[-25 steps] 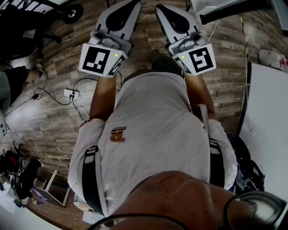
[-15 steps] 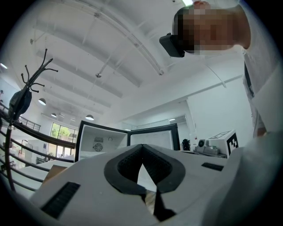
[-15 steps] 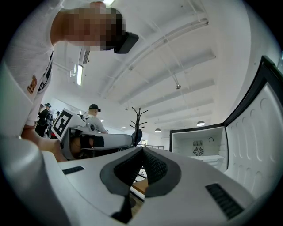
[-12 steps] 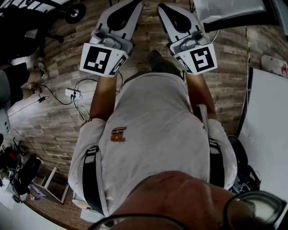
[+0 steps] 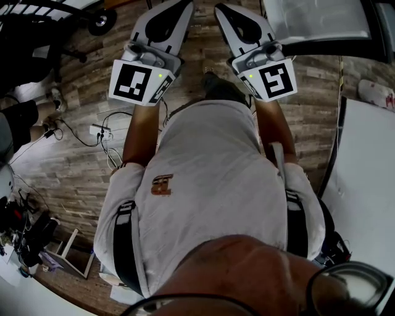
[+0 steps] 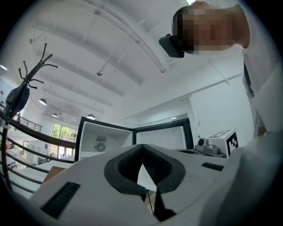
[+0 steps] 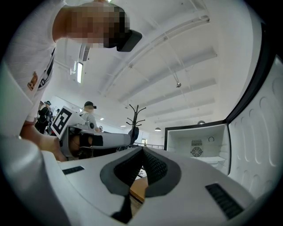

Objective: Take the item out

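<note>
An open white fridge (image 5: 321, 21) with a black frame lies ahead at the head view's top right. Its bare compartment with a round fan grille (image 6: 104, 141) shows in the left gripper view, beside its open door (image 6: 163, 137). The same compartment (image 7: 199, 148) and door (image 7: 261, 145) show in the right gripper view. I see no item inside it. My left gripper (image 5: 179, 6) (image 6: 142, 145) and right gripper (image 5: 225, 9) (image 7: 142, 149) are held side by side at chest height, both shut on nothing.
Wood floor with a power strip and cables (image 5: 99, 129) lies at my left. A wheeled chair base (image 5: 99, 15) is at the top left, a white panel (image 5: 370, 173) at my right. A coat stand (image 7: 135, 117) and another person (image 7: 90, 115) stand further off.
The fridge's black frame has slid down into the head view at the top right, so it is nearer. Both grippers keep the same shut pose in front of me.
</note>
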The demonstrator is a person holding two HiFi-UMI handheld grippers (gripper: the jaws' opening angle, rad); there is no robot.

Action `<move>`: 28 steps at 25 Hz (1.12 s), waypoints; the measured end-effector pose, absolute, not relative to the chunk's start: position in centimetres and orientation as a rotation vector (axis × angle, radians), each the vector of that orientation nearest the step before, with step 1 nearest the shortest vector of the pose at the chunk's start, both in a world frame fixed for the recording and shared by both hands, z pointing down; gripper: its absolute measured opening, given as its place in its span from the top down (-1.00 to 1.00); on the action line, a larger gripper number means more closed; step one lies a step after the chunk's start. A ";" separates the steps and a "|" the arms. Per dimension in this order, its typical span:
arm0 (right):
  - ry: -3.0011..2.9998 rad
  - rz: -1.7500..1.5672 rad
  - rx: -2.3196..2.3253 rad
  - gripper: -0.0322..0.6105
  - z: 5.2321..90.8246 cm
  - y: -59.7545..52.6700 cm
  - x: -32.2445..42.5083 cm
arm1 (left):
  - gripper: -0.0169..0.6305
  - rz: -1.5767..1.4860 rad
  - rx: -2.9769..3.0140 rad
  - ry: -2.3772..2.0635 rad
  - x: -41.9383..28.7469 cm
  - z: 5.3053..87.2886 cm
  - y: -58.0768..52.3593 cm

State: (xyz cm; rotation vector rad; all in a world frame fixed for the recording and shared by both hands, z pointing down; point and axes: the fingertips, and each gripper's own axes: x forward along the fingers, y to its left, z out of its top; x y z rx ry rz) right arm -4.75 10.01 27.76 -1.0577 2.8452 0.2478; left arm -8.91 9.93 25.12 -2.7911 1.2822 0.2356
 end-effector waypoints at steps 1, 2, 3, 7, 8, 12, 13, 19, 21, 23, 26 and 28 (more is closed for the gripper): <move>2.844 0.249 -1.057 0.79 27.8 9.2 -4.6 | 0.89 0.231 -2.790 1.284 -8.8 25.2 9.1; 2.842 0.249 -1.056 0.79 27.8 8.3 -4.4 | 0.89 0.226 -2.789 1.286 -8.7 25.3 8.3; 2.842 0.248 -1.056 0.79 27.9 7.5 -4.3 | 0.89 0.221 -2.788 1.288 -8.6 25.4 7.5; 2.841 0.244 -1.055 0.79 28.4 4.1 -3.7 | 0.89 0.210 -2.783 1.295 -8.1 25.9 4.2; 2.842 0.243 -1.055 0.79 28.6 3.2 -3.5 | 0.89 0.208 -2.781 1.297 -8.0 26.0 3.3; 2.847 0.237 -1.054 0.79 28.6 0.2 -2.9 | 0.89 0.197 -2.774 1.304 -7.5 25.9 0.4; 2.849 0.237 -1.052 0.79 28.6 -0.6 -2.8 | 0.89 0.193 -2.773 1.307 -7.3 26.0 -0.3; 2.854 0.243 -1.025 0.79 28.8 -5.1 -2.2 | 0.89 0.172 -2.768 1.327 -6.5 26.5 -4.9; 2.849 0.239 -1.019 0.79 28.6 -6.4 -2.1 | 0.89 0.165 -2.766 1.332 -6.3 26.6 -6.2; 2.842 0.240 -1.010 0.79 28.3 -7.6 -2.0 | 0.89 0.157 -2.764 1.339 -6.1 26.6 -7.4; 2.815 0.258 -0.995 0.79 27.6 -9.3 -2.2 | 0.89 0.153 -2.757 1.351 -6.1 26.8 -9.2; 2.815 0.264 -0.989 0.79 27.4 -10.6 -2.4 | 0.89 0.148 -2.750 1.356 -6.2 26.8 -10.4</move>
